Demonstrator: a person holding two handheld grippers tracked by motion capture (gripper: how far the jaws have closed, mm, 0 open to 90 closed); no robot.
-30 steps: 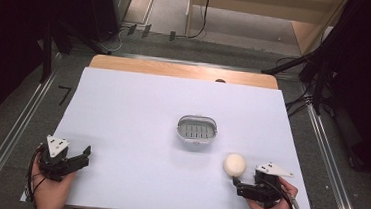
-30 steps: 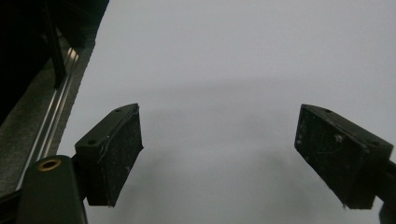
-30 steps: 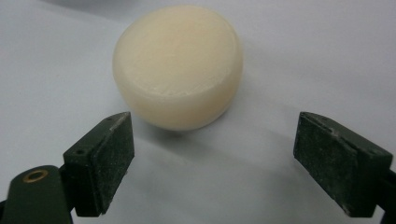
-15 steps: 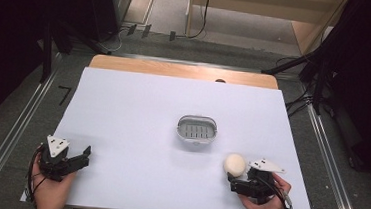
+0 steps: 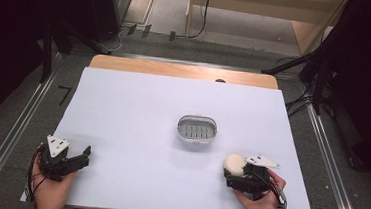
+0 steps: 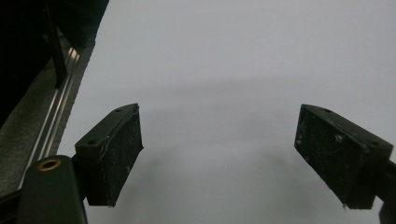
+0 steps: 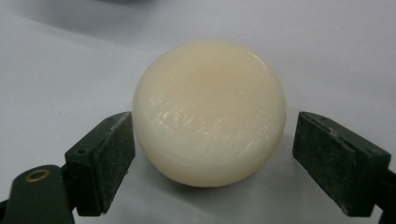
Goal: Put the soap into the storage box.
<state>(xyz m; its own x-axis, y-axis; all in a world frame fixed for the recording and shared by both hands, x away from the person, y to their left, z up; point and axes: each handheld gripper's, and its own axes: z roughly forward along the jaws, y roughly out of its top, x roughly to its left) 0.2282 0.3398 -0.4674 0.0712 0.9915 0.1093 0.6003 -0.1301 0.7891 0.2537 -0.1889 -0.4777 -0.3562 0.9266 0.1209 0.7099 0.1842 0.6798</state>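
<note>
- Right hand-held gripper (image 5: 235, 174): at about 5 o'clock on the counter (image 5: 138, 111). Its jaws have just been closing and now flank a cream, rounded soap bar (image 7: 209, 112). In the right gripper view the left pad looks to be at the bar's edge, while a gap remains at the right pad. The bar is between the jaws but not yet clamped.
- Soap bar, high view (image 5: 234, 163): resting on the white counter at 5 o'clock, near and below-right of the soap dish (image 5: 197, 130).
- Soap dish: pale, oval, slotted, near the counter's centre, empty.
- Left hand-held gripper (image 5: 83, 156): at 7 o'clock, jaws apart with nothing between them; its own view (image 6: 219, 154) looks onto bare white surface.
- Progress (judged): early stage. The grasp is under way; closing on the bar, lifting it and probably setting it in the dish remain.
- Writing: no brand, label or lettering can be read on the bar, dish or grippers.
</note>
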